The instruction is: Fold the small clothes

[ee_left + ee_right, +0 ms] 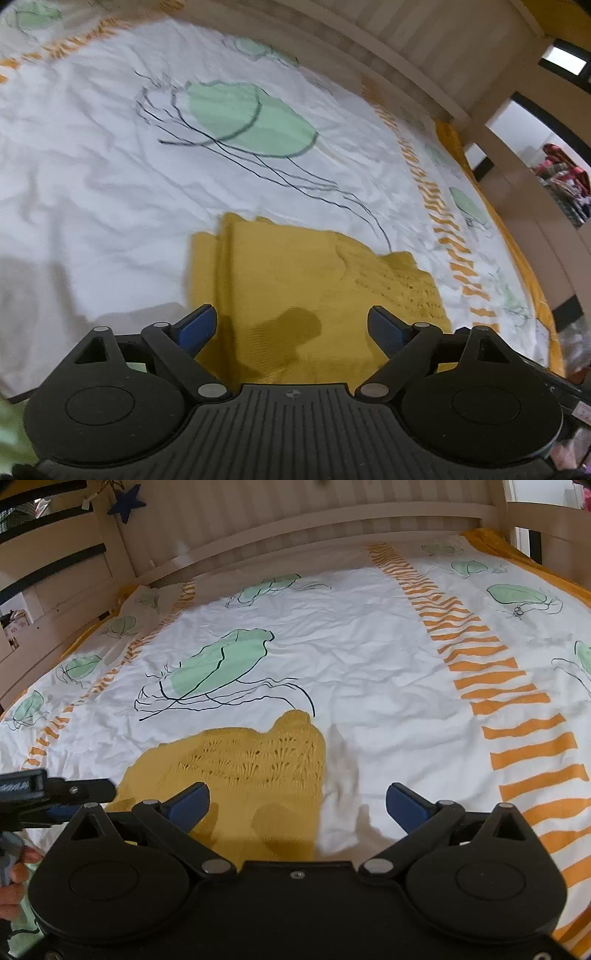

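With both my left gripper (291,325) and right gripper (299,805) spread wide and empty over the folded mustard-yellow knitted garment (295,280) on the white jellyfish-print bedsheet (92,166), I judge it soft, light, best pinched at corners.

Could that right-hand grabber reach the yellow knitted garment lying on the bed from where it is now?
Probably yes. The right gripper hangs just above the mustard-yellow knitted garment, its jaws wide open with nothing between them, and nothing on the white patterned bedsheet blocks the way. The garment lies slightly toward its left finger.
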The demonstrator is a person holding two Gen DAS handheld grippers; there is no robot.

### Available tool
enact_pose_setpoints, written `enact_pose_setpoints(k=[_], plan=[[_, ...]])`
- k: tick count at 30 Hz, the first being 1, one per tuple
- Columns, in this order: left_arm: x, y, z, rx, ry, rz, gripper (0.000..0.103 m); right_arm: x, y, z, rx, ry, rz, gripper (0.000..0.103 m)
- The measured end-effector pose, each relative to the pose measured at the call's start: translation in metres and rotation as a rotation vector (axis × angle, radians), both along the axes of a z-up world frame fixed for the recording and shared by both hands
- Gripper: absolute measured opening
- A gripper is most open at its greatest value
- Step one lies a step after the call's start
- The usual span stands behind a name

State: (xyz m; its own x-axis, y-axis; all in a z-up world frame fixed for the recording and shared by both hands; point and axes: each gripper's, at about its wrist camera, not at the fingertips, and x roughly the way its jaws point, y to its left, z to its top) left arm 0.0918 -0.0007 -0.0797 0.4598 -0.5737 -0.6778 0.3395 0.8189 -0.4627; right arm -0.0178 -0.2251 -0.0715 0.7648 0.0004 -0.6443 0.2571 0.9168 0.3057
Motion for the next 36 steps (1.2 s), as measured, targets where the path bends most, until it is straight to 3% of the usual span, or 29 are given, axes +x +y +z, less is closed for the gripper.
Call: enact_pose_setpoints(k=[7, 12, 14, 16, 17, 20, 25, 27, 32, 36], plan=[[0.006, -0.012, -0.015, 0.006, 0.027, -0.028, 0.088, -0.003, -0.003, -0.003, 0.017, -0.017, -0.011, 0.102], [0.005, -0.011, -0.02, -0.042, 0.039, -0.034, 0.085, -0.006, -0.005, -0.001, 0.021, -0.033, -0.016, 0.102], [0.004, -0.007, -0.019, -0.033, 0.035, 0.006, 0.038, -0.005, -0.004, -0.001, 0.011, -0.028, -0.013, 0.102], [0.002, -0.007, -0.017, 0.031, 0.018, 0.031, 0.02, -0.005, -0.003, -0.002, 0.004, -0.023, -0.011, 0.102], [0.001, -0.006, -0.016, 0.01, 0.014, 0.016, 0.014, -0.005, -0.002, -0.003, 0.006, -0.022, -0.01, 0.102], [-0.001, -0.006, -0.013, 0.004, 0.012, 0.008, 0.011, -0.004, -0.001, -0.004, 0.01, -0.019, -0.004, 0.102], [-0.016, 0.003, 0.002, 0.001, -0.091, 0.083, 0.009, -0.004, 0.004, 0.003, -0.036, -0.031, 0.016, 0.102], [-0.018, 0.008, 0.003, 0.039, -0.115, 0.088, 0.009, -0.004, 0.005, 0.008, -0.045, -0.043, 0.032, 0.102], [-0.001, 0.023, -0.018, 0.009, 0.001, 0.126, 0.01, 0.017, 0.003, 0.007, -0.04, -0.016, 0.051, 0.103], [0.002, 0.016, -0.018, 0.04, -0.001, 0.105, 0.015, 0.045, -0.004, -0.016, -0.062, 0.123, 0.02, 0.103]])
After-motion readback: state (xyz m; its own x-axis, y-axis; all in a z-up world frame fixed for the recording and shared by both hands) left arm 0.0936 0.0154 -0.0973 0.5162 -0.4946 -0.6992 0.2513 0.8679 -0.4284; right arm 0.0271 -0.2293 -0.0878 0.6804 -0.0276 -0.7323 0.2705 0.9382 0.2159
